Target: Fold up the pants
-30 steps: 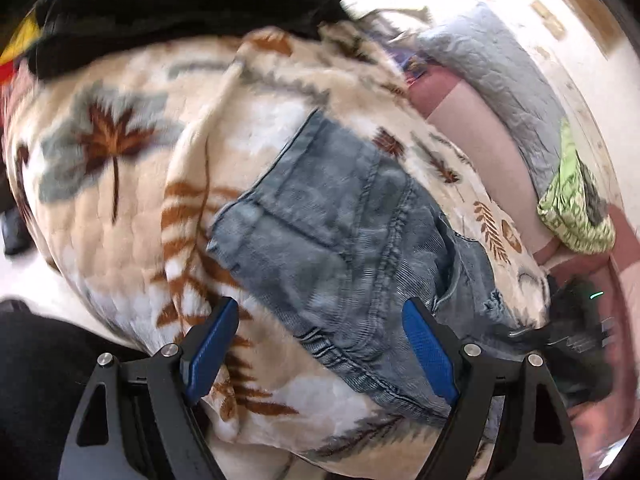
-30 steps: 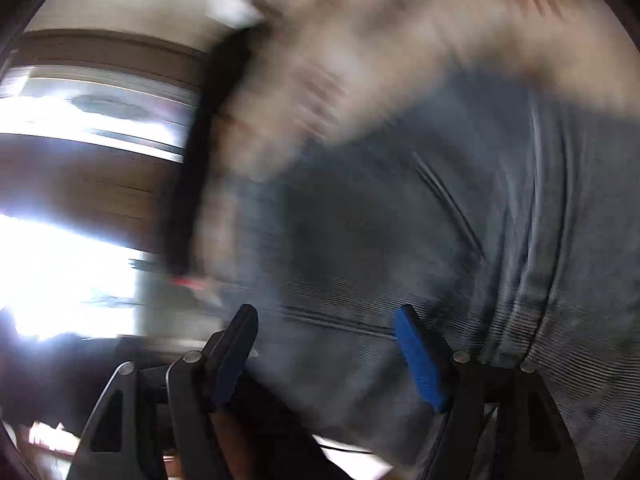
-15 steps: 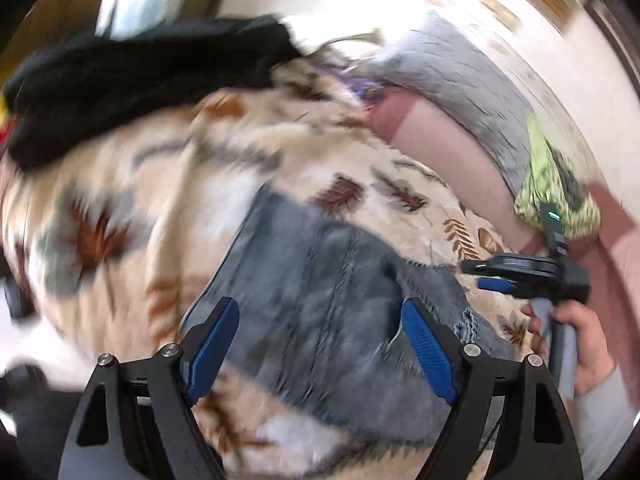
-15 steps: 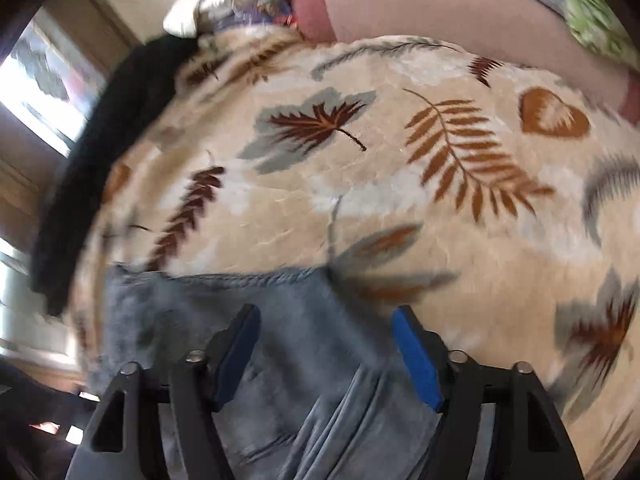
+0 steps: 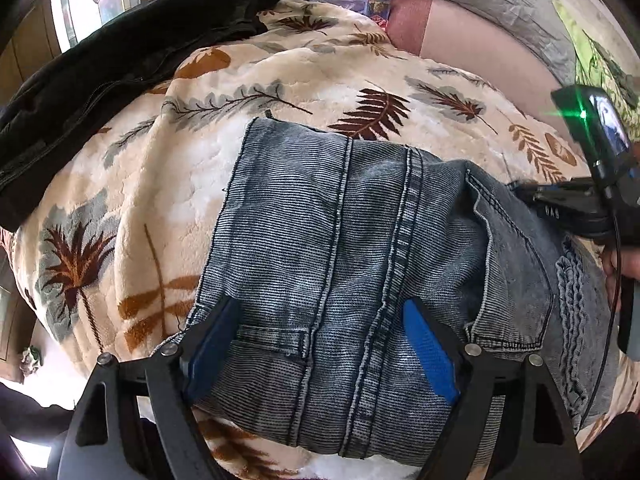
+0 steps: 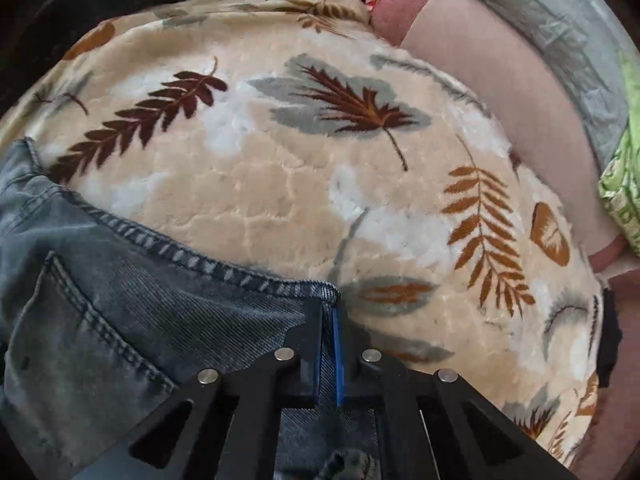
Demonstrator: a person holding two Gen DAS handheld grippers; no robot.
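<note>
A pair of blue denim pants [image 5: 360, 248] is seen in the centre and lower half of the left wrist view, laid in a compact, already layered rectangle on a cream blanket [image 5: 192, 168] printed with leaves. At least one fold is judged to be done; whether another is wanted cannot be told.

The left gripper [image 5: 320, 344] is held wide open at the bottom of its frame, over the denim, with nothing grasped. In the right wrist view the right gripper [image 6: 328, 356] is shown closed on the waistband corner of the pants, at lower centre.

Only the left wrist view shows the whole folded shape and a black garment [image 5: 112, 56] at upper left. Only the right wrist view shows the pinch itself.
</note>
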